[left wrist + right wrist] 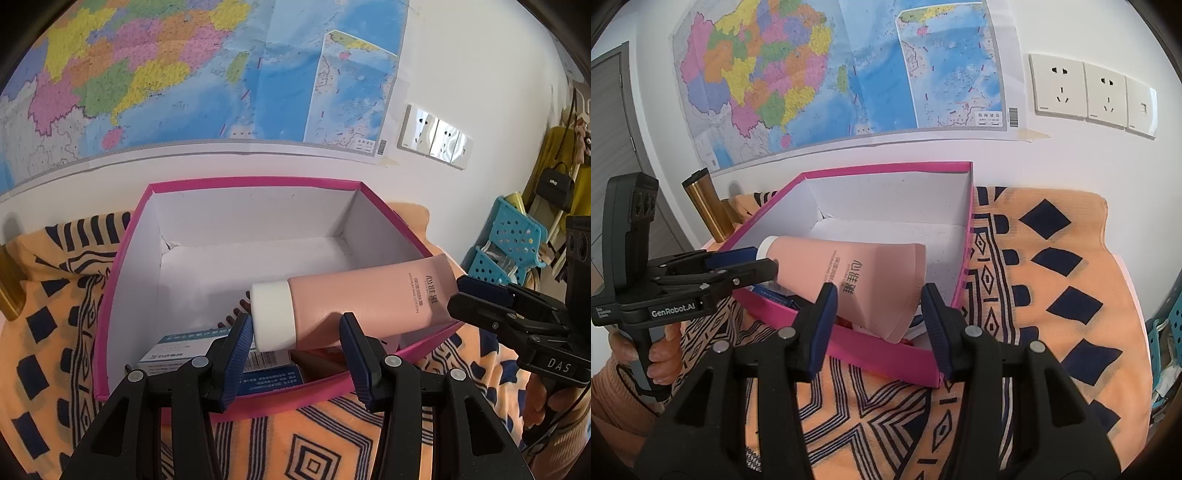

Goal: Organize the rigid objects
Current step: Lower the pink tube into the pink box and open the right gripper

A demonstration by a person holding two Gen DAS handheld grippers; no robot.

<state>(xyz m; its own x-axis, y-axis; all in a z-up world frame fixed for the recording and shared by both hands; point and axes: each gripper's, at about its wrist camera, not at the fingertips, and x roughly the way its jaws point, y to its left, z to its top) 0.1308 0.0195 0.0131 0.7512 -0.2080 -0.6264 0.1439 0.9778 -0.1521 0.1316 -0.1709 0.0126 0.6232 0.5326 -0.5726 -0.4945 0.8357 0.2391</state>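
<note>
A pink lotion tube (369,302) with a white cap (273,314) hangs slanted over the front of an open pink box (255,181) with white inside walls. My left gripper (295,317) is at the cap end, with one pad on the cap and the other on the tube body. From the right, my right gripper (454,295) has the flat tail between its fingers. In the right wrist view the tube (857,266) fills the gap of my right gripper (878,288), and my left gripper (764,260) meets the cap. A blue-and-white carton (177,347) lies in the box under the tube.
The box (886,166) stands on an orange cloth with dark patterns (1052,295), close to a wall with a map. A gold cylinder (705,206) stands left of the box. Blue baskets (513,229) sit at the right. A person's hand (665,350) holds the left gripper's handle.
</note>
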